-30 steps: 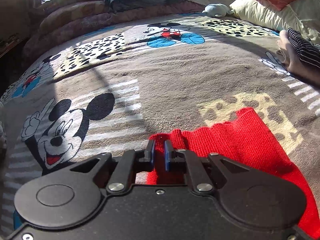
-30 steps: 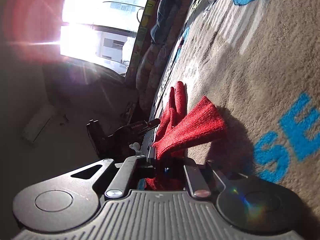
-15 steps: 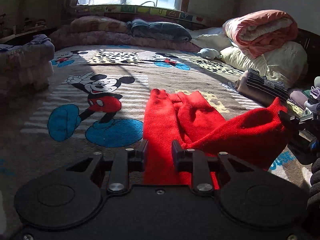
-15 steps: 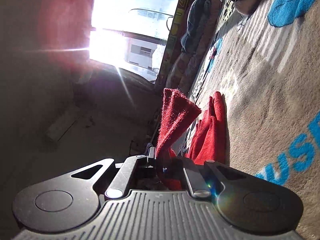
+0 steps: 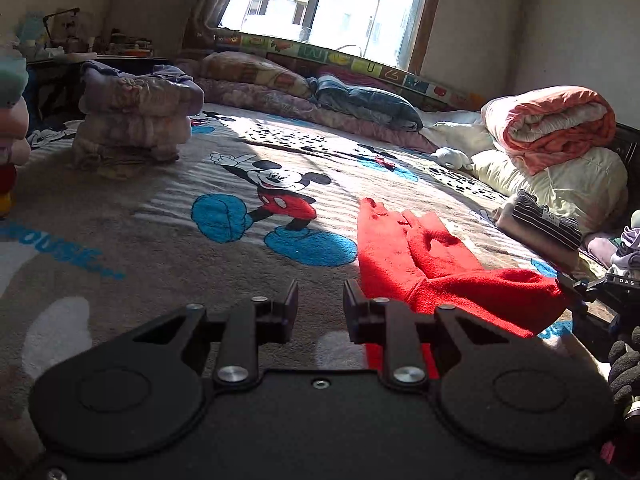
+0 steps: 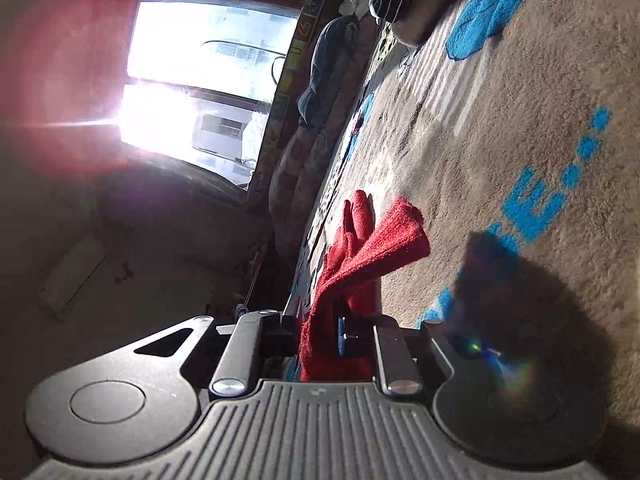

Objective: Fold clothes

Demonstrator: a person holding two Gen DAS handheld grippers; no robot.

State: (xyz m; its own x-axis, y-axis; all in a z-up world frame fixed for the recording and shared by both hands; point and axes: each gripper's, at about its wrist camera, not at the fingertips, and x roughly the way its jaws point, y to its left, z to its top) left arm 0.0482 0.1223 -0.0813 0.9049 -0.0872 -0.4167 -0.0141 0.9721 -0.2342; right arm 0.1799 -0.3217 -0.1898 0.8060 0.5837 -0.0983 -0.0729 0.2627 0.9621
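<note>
A red knit garment (image 5: 400,256) lies lengthwise on the Mickey Mouse blanket (image 5: 152,248). Its near right corner is lifted off the bed toward my right gripper (image 5: 580,296) at the right edge of the left wrist view. In the right wrist view, my right gripper (image 6: 324,336) is shut on that red garment (image 6: 360,248), and a fold of cloth sticks out past the fingers just above the blanket (image 6: 500,140). My left gripper (image 5: 320,304) stands open over bare blanket, just left of the garment's near end, with nothing between its fingers.
A stack of folded purple clothes (image 5: 136,120) stands at the back left. A rolled orange quilt (image 5: 552,128) on cream bedding and a striped folded garment (image 5: 540,220) sit at the right. Blue-grey clothes (image 5: 360,100) lie under the window. A gloved hand (image 5: 624,360) shows at the right edge.
My left gripper has opened, let go of the red garment and drawn back and up. My right gripper has kept hold of its corner and lowered it toward the blanket.
</note>
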